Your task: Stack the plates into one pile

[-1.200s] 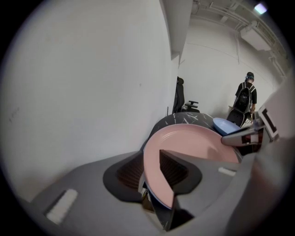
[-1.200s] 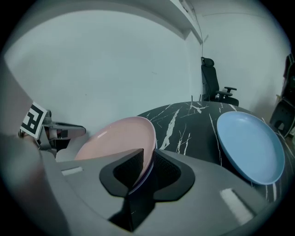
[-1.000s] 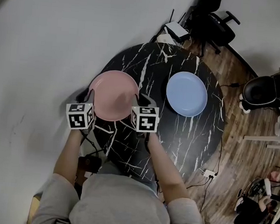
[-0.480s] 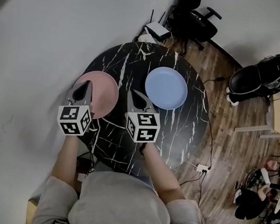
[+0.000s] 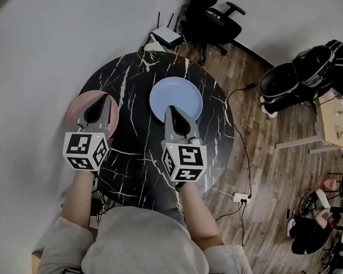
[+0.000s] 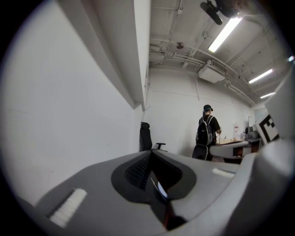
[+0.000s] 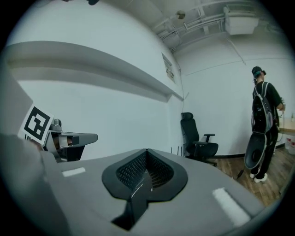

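Left tongs (image 5: 96,110) and right tongs (image 5: 177,121) are both holding jaws together on nothing, the left having just closed | both are lifting away from the pink plate (image 5: 76,106) | it and the blue plate (image 5: 172,92) are lying apart on the table (image 5: 133,160) | stacking is likely still waiting on a first grab

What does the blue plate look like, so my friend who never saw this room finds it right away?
Find the round black table with white veins. Two plates lie on it, apart from each other; the blue plate sits near the middle, toward the far edge. Its only neighbour, the pink plate, lies at the left edge.
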The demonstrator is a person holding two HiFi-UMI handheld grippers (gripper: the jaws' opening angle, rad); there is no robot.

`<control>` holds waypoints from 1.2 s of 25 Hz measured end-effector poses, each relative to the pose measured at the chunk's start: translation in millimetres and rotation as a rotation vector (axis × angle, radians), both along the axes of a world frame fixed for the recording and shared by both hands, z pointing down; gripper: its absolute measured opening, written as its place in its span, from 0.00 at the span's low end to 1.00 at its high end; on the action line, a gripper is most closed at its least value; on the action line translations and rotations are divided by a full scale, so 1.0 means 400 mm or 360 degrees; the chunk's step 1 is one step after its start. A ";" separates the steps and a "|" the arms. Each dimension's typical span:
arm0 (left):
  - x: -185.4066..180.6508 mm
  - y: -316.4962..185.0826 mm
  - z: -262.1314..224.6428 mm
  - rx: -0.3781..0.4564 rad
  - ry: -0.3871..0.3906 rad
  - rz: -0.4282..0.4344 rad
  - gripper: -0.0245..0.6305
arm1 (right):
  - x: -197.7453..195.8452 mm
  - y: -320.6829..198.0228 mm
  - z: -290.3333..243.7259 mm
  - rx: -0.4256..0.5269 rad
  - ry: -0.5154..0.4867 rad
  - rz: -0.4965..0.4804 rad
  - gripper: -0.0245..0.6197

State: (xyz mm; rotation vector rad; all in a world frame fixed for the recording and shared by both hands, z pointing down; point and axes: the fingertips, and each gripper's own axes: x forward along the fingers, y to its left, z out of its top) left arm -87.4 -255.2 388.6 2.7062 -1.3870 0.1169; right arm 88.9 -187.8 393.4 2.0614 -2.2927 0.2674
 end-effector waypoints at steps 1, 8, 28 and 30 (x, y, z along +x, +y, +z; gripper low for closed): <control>0.019 0.008 -0.012 0.0020 0.0007 0.0015 0.13 | 0.022 0.012 -0.012 0.0020 0.0006 0.0018 0.04; 0.135 0.056 -0.074 0.0109 0.0054 0.0087 0.13 | 0.151 0.083 -0.060 0.0105 0.0014 0.0109 0.04; 0.314 0.096 -0.013 -0.0043 0.0070 -0.0014 0.13 | 0.412 0.099 -0.007 -0.0073 -0.0057 0.0067 0.04; 0.323 0.093 0.031 -0.0128 0.0065 -0.0028 0.13 | 0.421 0.088 0.036 -0.0166 -0.0074 0.0038 0.04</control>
